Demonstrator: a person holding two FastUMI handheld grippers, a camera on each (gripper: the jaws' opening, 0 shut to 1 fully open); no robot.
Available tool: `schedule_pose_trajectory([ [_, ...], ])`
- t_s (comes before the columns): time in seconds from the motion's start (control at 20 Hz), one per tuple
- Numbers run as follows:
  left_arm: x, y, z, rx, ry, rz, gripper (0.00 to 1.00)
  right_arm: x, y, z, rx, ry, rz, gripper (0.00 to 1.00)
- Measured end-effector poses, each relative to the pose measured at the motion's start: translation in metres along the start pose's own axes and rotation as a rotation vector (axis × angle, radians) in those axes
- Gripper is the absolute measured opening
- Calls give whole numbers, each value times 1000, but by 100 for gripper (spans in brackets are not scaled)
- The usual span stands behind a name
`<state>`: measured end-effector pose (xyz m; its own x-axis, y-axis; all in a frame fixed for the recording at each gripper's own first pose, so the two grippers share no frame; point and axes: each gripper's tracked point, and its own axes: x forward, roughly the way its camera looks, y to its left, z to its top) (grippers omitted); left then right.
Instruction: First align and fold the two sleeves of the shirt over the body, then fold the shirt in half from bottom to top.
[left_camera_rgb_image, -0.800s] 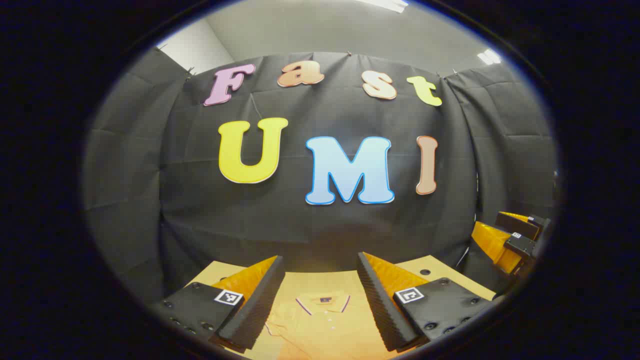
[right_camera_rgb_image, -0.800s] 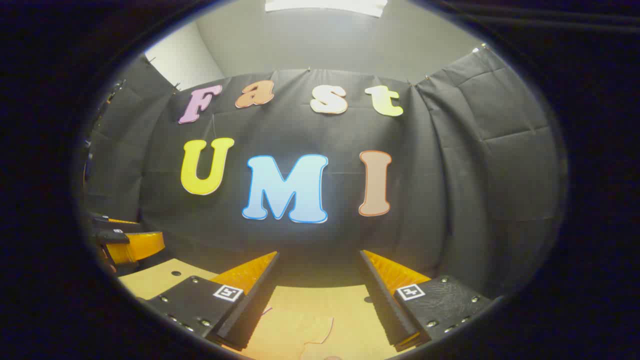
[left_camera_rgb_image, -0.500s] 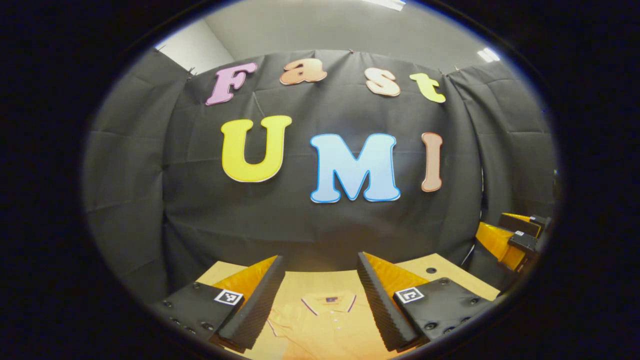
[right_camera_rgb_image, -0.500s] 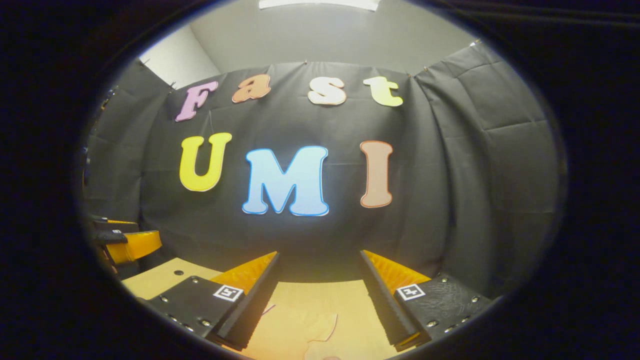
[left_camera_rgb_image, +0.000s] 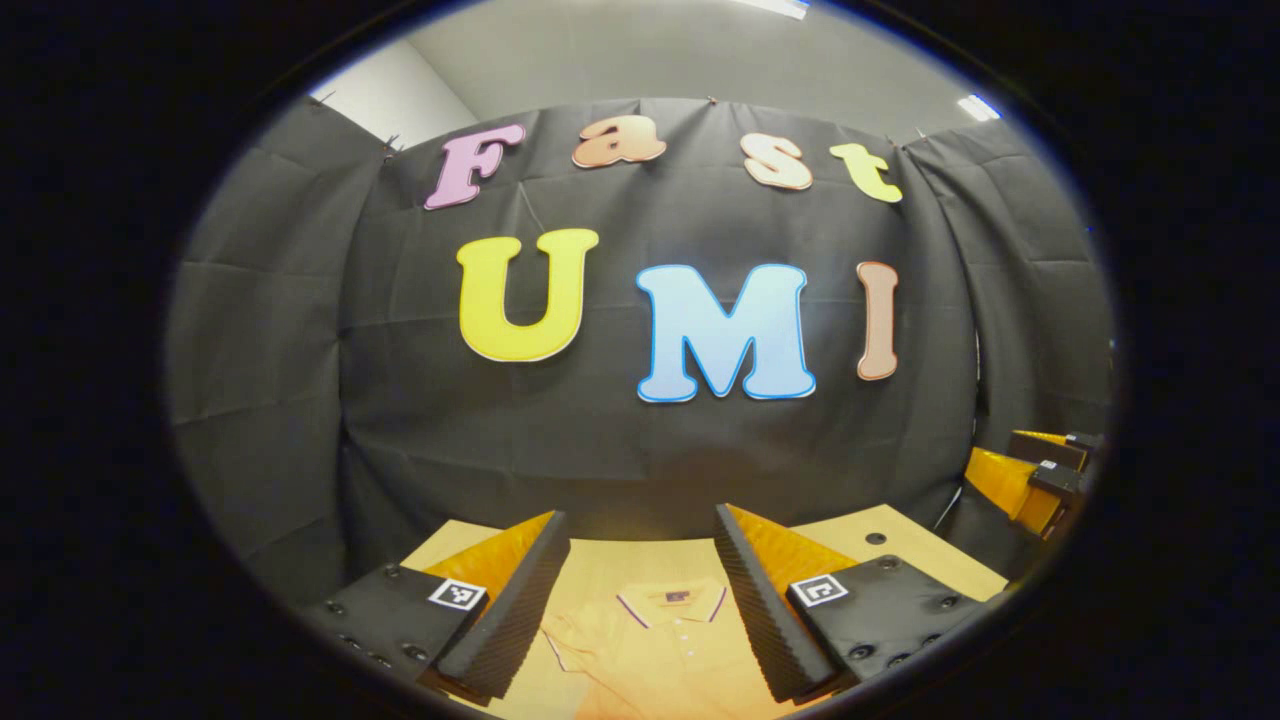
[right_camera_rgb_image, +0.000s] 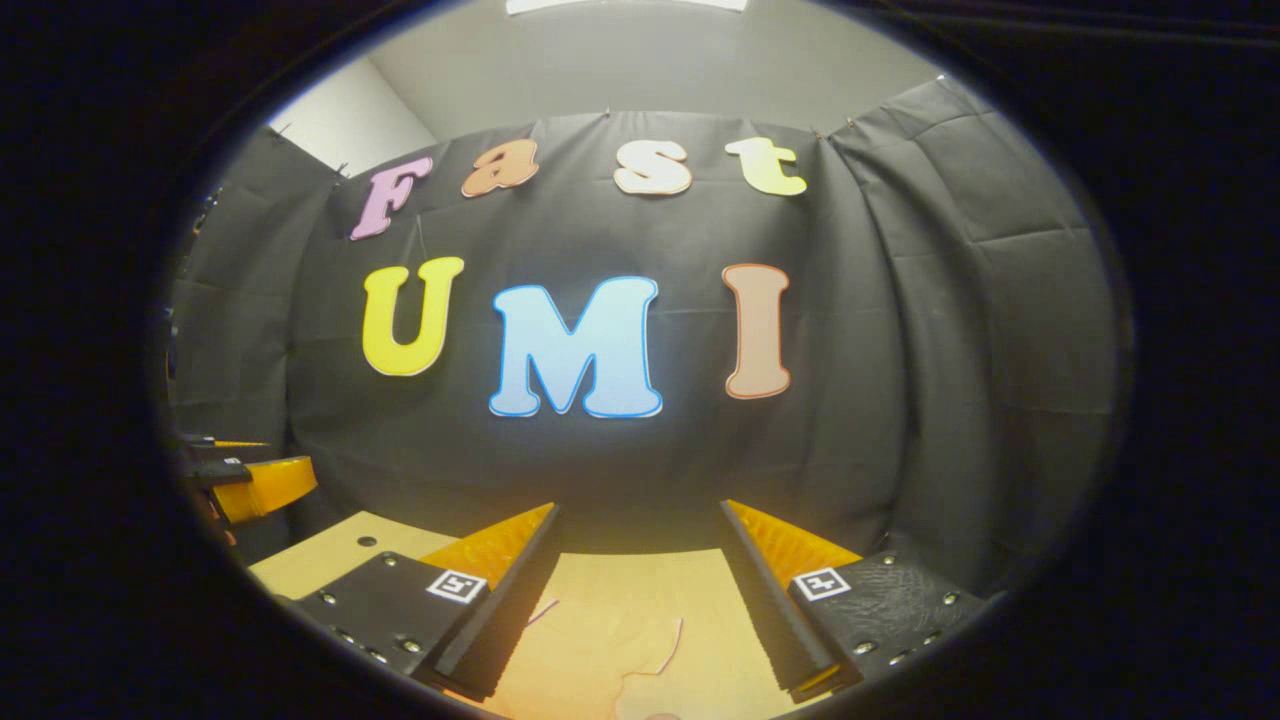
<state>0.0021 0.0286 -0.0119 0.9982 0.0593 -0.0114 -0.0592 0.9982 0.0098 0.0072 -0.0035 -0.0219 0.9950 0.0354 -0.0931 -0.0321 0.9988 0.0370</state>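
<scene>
Shirt (left_camera_rgb_image: 655, 640) flat on table (left_camera_rgb_image: 900, 555), below and between spread fingers of left hand-held gripper (left_camera_rgb_image: 640, 600); right hand-held gripper (right_camera_rgb_image: 640, 600) likewise spread.

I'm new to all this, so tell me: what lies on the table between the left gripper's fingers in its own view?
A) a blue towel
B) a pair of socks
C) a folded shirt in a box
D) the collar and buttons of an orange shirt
D: the shirt lies flat on the table, collar and buttons showing between the open left gripper fingers.
</scene>
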Motion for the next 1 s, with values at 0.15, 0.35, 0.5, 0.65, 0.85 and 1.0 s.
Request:
schedule_pose_trajectory([
  [0.15,-2,0,0,-3,-3,5,94,9,0,-18,5,51,15,96],
  [0.35,2,15,-11,-6,18,28,94,28,-7,-51,28,134,19,96],
  [0.5,8,24,-21,-10,35,50,93,47,-12,-86,22,205,13,96],
  [0.65,9,40,-23,0,44,70,93,69,-19,-130,1,300,6,96],
  [0.85,8,51,-26,19,56,98,94,100,-22,-188,-1,422,3,97],
  [1.0,6,61,-25,33,64,121,95,125,-24,-228,-11,508,-3,96],
])
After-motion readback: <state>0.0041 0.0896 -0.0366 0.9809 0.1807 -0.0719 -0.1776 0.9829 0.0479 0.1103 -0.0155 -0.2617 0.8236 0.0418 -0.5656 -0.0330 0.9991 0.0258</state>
